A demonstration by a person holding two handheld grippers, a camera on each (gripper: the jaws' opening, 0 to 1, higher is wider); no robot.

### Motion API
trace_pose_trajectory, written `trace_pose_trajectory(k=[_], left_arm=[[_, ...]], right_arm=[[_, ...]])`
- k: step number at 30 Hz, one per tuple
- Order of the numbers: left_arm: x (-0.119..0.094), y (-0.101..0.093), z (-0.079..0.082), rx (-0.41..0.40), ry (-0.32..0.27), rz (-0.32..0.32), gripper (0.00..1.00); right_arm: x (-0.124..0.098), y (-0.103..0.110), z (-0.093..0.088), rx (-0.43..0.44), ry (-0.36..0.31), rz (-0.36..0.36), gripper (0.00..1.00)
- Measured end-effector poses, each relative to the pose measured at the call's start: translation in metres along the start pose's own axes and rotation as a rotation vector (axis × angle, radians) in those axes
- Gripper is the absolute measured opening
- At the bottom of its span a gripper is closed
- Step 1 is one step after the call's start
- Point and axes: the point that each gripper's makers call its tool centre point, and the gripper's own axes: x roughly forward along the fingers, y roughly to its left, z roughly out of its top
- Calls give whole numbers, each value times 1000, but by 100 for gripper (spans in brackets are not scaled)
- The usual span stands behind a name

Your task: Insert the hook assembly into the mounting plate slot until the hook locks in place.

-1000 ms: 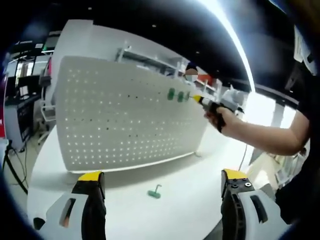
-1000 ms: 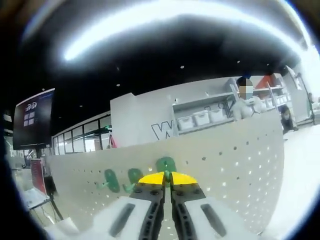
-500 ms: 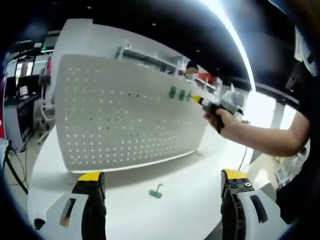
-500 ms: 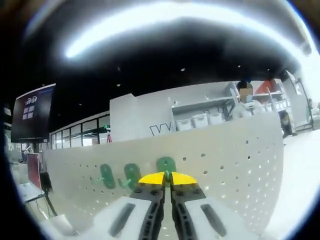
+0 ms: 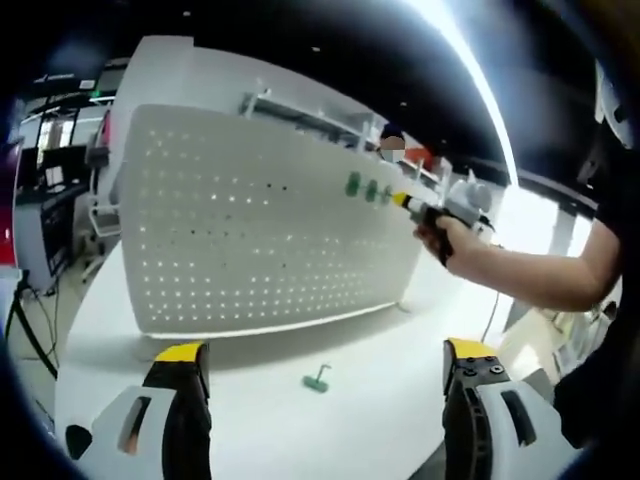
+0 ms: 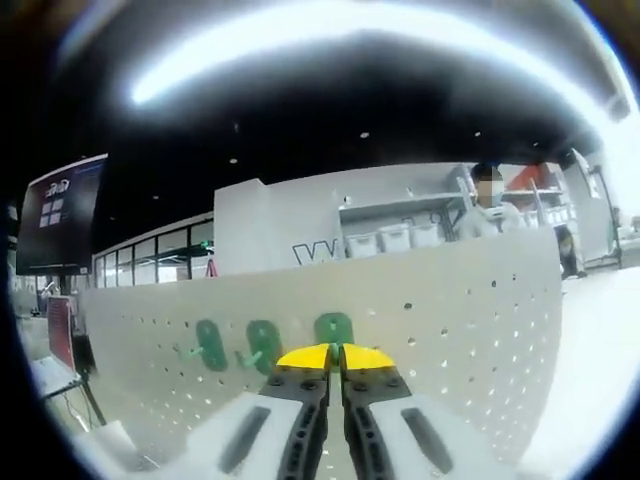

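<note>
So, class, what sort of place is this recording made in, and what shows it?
Probably an open workshop or lab hall: a white pegboard stands on a round white table, shelving with storage bins runs behind it, and a dark ceiling carries strip lighting.

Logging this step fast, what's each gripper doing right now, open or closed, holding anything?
Left gripper: open, holding nothing, above the table.
Right gripper: shut on the green hook at the pegboard.
</note>
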Motion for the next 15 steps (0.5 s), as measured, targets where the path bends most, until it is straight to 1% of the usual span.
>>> trace_pose_trajectory(k=[2,3,4,7,9,12,14,15], left_arm=[[-6,2,-3,-3,-7,15,99],[-7,2,-4,-3,-5,20,99],[-11,4,-7,2,2,32,99],[-18,7,-13,-6,6,53,99],[-23,8,-16,-17,0,61,99],[-29,7,-20,-23,7,68,99],[-32,8,-21,-25,11,74,100],[-34,9,-21,-28,12,78,100]], right_arm=[[1,-1,0,7,0,2,0],[1,-1,0,-16,8,1,0],[1,-1,0,-17,9,1,0],[3,-2,-1,-6,24,2,0],[4,-2,-3,-32,33,-5,1],[5,-5,-4,-4,47,-8,1],[5,-6,-5,-3,53,-15,3],[5,-4,-8,-9,70,-7,6]])
